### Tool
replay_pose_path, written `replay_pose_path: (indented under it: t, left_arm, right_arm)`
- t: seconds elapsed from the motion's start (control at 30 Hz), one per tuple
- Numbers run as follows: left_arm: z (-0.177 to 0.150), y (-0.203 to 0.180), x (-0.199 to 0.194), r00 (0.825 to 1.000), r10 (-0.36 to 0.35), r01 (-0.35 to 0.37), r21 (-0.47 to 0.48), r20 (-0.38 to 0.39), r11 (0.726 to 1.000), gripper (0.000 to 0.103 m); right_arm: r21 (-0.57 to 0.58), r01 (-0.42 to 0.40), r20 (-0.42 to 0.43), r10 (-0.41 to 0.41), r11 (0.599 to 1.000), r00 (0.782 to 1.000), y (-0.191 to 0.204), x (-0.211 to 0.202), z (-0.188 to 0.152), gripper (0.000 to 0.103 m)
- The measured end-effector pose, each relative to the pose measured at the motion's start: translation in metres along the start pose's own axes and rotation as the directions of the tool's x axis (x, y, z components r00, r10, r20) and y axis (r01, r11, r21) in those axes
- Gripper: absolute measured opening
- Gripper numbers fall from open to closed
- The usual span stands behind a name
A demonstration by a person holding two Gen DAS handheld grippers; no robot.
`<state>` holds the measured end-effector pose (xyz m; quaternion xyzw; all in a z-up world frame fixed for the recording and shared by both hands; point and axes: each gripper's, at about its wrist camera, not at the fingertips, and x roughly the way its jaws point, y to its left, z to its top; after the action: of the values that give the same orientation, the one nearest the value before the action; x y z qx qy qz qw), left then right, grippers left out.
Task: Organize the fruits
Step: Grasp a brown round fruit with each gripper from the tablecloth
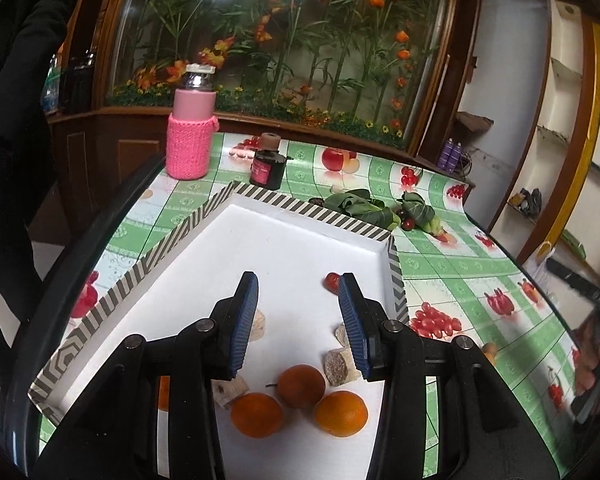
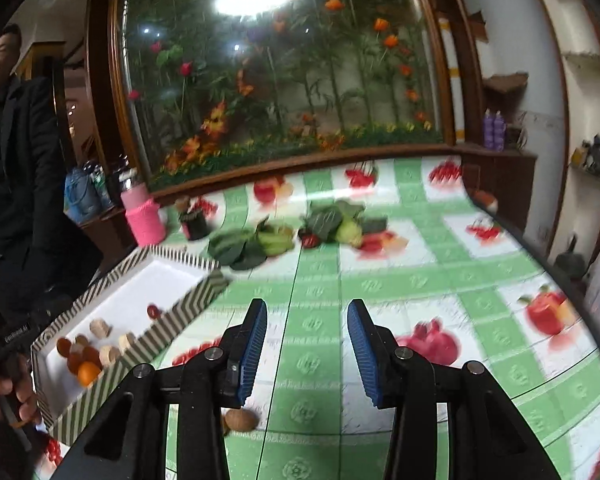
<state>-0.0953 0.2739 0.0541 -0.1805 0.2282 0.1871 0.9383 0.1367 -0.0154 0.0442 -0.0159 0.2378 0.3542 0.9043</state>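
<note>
A white box (image 1: 204,216) with a striped rim holds oranges (image 1: 257,414), a brown round fruit (image 1: 301,386), pale cut pieces (image 1: 339,365) and a small red fruit (image 1: 332,281). My left gripper (image 1: 299,292) is open and empty above the box's inside. The box also shows at the left of the right wrist view (image 2: 168,320). My right gripper (image 2: 307,320) is open and empty above the tablecloth. A brown nut-like fruit (image 2: 241,420) lies on the cloth under its left finger. A small dark red fruit (image 2: 310,239) lies among the leafy greens (image 2: 332,216).
A pink knit-sleeved bottle (image 1: 190,128) and a dark ink bottle (image 1: 267,168) stand beyond the box. Leafy greens (image 1: 360,208) lie on the fruit-patterned tablecloth (image 1: 452,272). A glass-fronted plant display backs the table. A person in black stands at the left (image 2: 12,160).
</note>
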Motion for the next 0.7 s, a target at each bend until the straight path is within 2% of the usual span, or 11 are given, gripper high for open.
replay_pose_path:
  t: [0.17,0.27,0.33,0.4,0.47,0.6,0.63,0.7]
  left_arm:
    - [0.000,0.005,0.003,0.998,0.000,-0.003,-0.039,-0.065,0.999,0.041]
    - [-0.001,-0.001,0.002,0.997,-0.016,0.015,-0.018,-0.078,1.000,0.041]
    - [-0.002,-0.012,-0.001,0.994,-0.065,0.067,0.013,-0.086,0.998,0.041]
    - [-0.005,-0.026,-0.006,0.991,-0.105,0.110,0.064,-0.082,0.992,0.041]
    - [-0.008,-0.044,-0.009,0.980,-0.175,0.185,0.120,-0.093,0.975,0.041]
    - [-0.020,-0.084,-0.006,0.944,-0.289,0.320,0.224,-0.161,0.921,0.041]
    - [-0.023,-0.091,-0.003,0.939,-0.294,0.332,0.239,-0.180,0.913,0.041]
    - [-0.032,-0.110,0.005,0.925,-0.296,0.358,0.280,-0.239,0.891,0.041]
  right_arm:
    - [-0.019,0.037,0.061,-0.036,0.999,0.997,0.010,-0.040,0.039,0.042]
    - [0.014,0.050,0.078,-0.051,0.999,0.996,0.011,-0.055,0.053,0.042]
    - [0.013,0.064,0.054,-0.064,0.998,0.996,0.010,-0.056,0.055,0.042]
    - [-0.003,0.065,-0.010,-0.065,0.998,0.998,0.010,-0.051,0.049,0.042]
    - [-0.048,0.018,-0.084,-0.022,0.999,0.996,0.010,-0.044,0.035,0.042]
    - [-0.150,-0.086,-0.138,0.065,0.985,0.988,0.013,-0.039,-0.003,0.042]
    - [-0.158,-0.115,-0.158,0.090,0.981,0.983,0.013,-0.035,-0.010,0.042]
    - [-0.176,-0.197,-0.250,0.150,0.965,0.957,0.016,-0.019,-0.027,0.042]
